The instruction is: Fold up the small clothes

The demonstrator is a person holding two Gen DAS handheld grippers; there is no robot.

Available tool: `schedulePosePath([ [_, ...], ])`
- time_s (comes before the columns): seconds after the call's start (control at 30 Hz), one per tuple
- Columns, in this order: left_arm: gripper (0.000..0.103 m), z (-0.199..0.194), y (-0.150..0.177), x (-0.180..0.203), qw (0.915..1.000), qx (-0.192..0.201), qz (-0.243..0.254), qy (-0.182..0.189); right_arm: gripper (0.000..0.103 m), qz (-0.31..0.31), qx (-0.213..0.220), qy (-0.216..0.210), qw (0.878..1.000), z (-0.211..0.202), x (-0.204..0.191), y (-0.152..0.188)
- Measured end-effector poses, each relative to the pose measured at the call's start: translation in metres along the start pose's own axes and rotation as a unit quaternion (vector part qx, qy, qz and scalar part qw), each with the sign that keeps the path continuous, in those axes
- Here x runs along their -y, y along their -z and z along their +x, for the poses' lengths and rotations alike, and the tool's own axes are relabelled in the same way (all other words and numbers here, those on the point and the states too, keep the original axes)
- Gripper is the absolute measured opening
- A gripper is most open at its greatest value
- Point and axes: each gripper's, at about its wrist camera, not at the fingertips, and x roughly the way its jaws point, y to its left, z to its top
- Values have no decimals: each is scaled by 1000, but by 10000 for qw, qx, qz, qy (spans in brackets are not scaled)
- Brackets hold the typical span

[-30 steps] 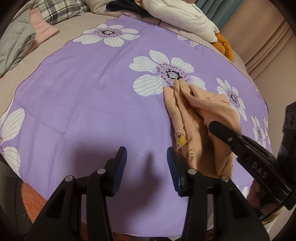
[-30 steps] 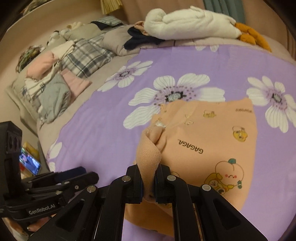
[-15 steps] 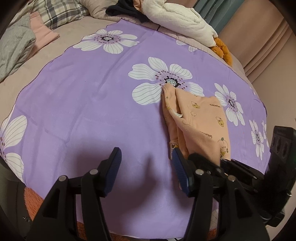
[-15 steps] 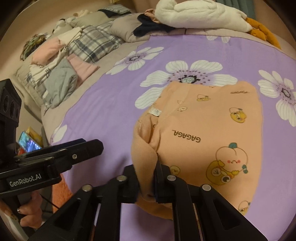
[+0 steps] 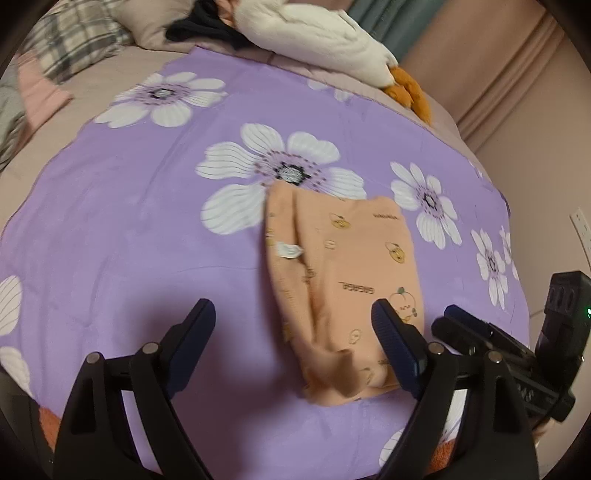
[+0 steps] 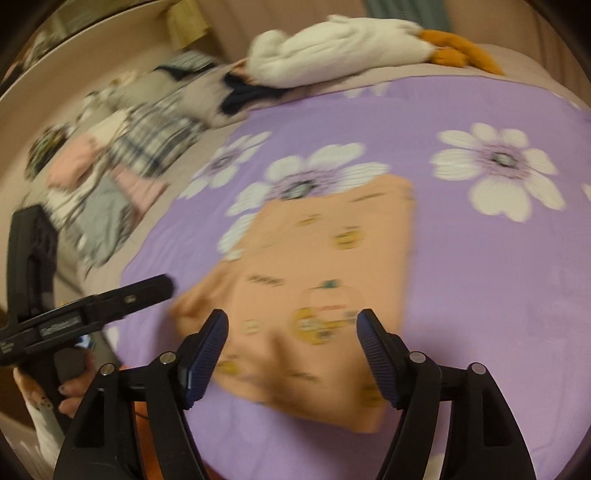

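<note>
Since the earlier frame our right tongs have just been opening off the peach garment, and our left tongs too; both gape with nothing pinched. It lies folded on the purple floral sheet. We judge its loose near edge could spring open unpressed.

Premises: a bedroom in a home. Ahead of the grippers lies a bed covered by a purple sheet printed with white flowers. Beyond it, at the far edge, rests a white plush toy with orange feet. To the far left, a plaid pillow and loose piles of clothes. A teal curtain hangs behind.
</note>
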Motion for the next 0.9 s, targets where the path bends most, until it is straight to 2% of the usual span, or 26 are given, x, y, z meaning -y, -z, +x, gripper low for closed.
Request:
schedulePosePath([
  [0.2,88,33,-4,19,9986,-400,255,225,72,562,-115,252,9980,10,38,-5],
  [0.47,86,70,0,15,9955,-892,121,287,72,857,-513,-162,9949,42,43,-6],
  [0.5,85,74,1,14,9950,-941,78,316,72,852,-532,-205,9947,45,42,-7],
  [0.57,69,79,3,11,9935,-1043,16,452,71,845,-591,-373,9940,52,39,-8],
  [0.63,64,84,5,10,9927,-1087,-63,510,71,848,-651,-378,9936,58,38,-9],
  [0.67,54,84,5,11,9929,-1078,-49,510,68,830,-659,-321,9939,60,38,-9],
  [0.7,50,84,5,12,9929,-1072,-4,521,61,805,-663,-278,9942,63,39,-10],
  [0.73,40,84,5,14,9930,-1057,36,533,57,791,-663,-248,9943,64,40,-10],
  [0.77,34,83,6,18,9933,-1027,111,523,47,766,-655,-235,9946,64,40,-10],
  [0.8,32,80,6,22,9937,-980,216,491,34,719,-623,-247,9952,62,39,-11],
  [0.9,27,68,4,35,9955,-777,417,358,26,515,-444,-195,9975,49,31,-13],
])
